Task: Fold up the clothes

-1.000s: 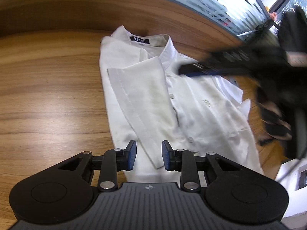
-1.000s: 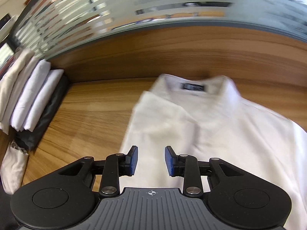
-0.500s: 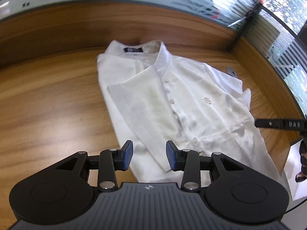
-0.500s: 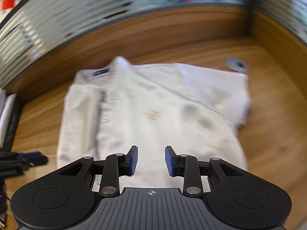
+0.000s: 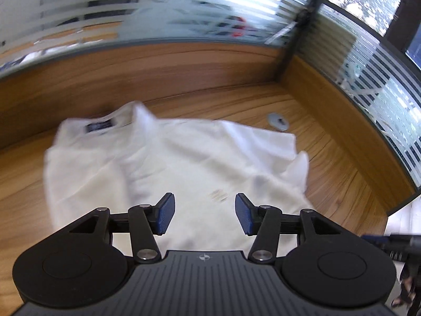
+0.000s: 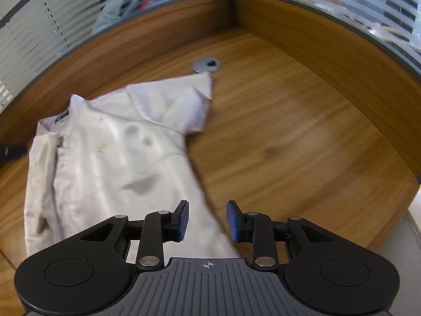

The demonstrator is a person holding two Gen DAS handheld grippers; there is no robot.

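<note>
A white short-sleeved button-up shirt (image 5: 163, 163) lies front up on the wooden desk (image 5: 329, 158), collar toward the back wall. Its left side is folded in over the chest; the right sleeve (image 6: 181, 105) is spread out flat. My left gripper (image 5: 204, 216) hovers open above the shirt's lower middle, nothing between its blue pads. In the right wrist view the shirt (image 6: 105, 163) fills the left half, and my right gripper (image 6: 207, 221) stands open above its right side edge, holding nothing. The left wrist view is blurred by motion.
A grey cable grommet (image 6: 206, 65) sits in the desk just beyond the spread sleeve. Wooden panels topped with frosted striped glass (image 5: 184, 21) wall the desk at the back and right, meeting in a corner. Bare wood (image 6: 302, 144) stretches right of the shirt.
Both grippers have swung to the right across the shirt. The left gripper's fingers have spread wider. The right view now reaches the spread sleeve and the desk corner.
</note>
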